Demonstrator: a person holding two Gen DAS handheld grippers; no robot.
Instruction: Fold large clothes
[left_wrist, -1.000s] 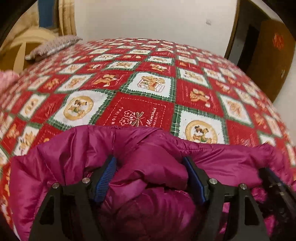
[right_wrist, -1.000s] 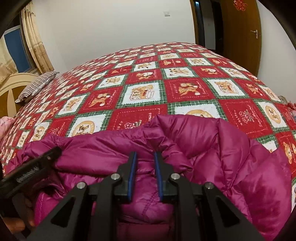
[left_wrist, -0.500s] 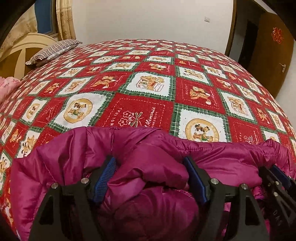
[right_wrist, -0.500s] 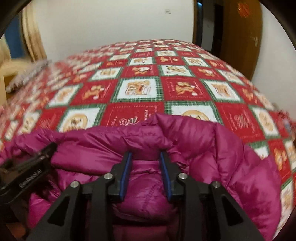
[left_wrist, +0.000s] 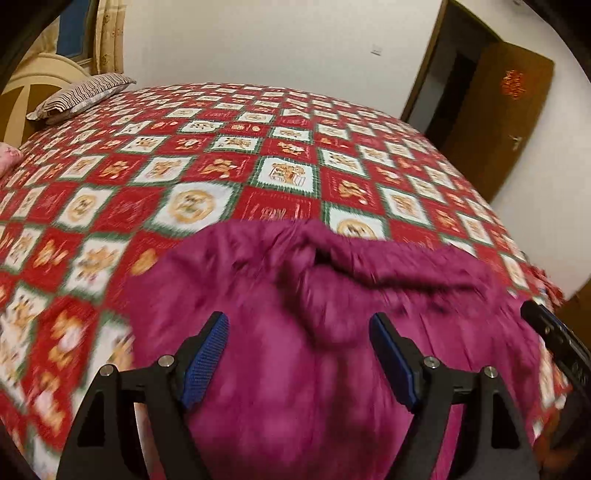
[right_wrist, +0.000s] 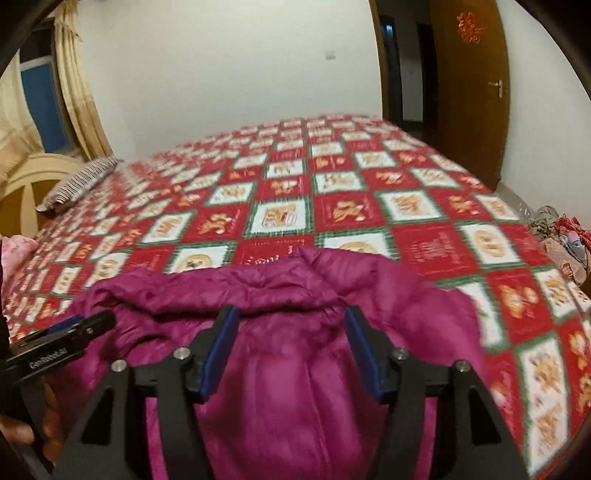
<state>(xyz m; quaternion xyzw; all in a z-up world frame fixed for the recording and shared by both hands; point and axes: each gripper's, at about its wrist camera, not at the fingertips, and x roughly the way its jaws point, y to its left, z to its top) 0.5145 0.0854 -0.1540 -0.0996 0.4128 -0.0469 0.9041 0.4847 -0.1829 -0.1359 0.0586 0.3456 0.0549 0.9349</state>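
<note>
grippers: left gripper (left_wrist: 297, 349) and right gripper (right_wrist: 291, 341) both spread wide, gripping nothing
jacket: puffy magenta down jacket (right_wrist: 295, 369) heaped at near edge of red-green patchwork bedspread (right_wrist: 332, 199)
beyond jacket: striped pillow (right_wrist: 79, 182), white wall (right_wrist: 221, 74), brown wooden door (right_wrist: 469, 88)

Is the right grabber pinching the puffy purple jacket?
Apart. The right wrist view shows the right gripper with its blue pads spread wide and no fold of the puffy magenta quilted jacket caught between them.

One magenta puffer jacket (right_wrist: 295, 369). One bed, patchwork quilt (right_wrist: 332, 177). Two grippers: left (left_wrist: 297, 354), right (right_wrist: 291, 349). One striped pillow (right_wrist: 79, 182); possibly a second, pink (right_wrist: 18, 245), blurred at frame edge. One door (right_wrist: 469, 85).
</note>
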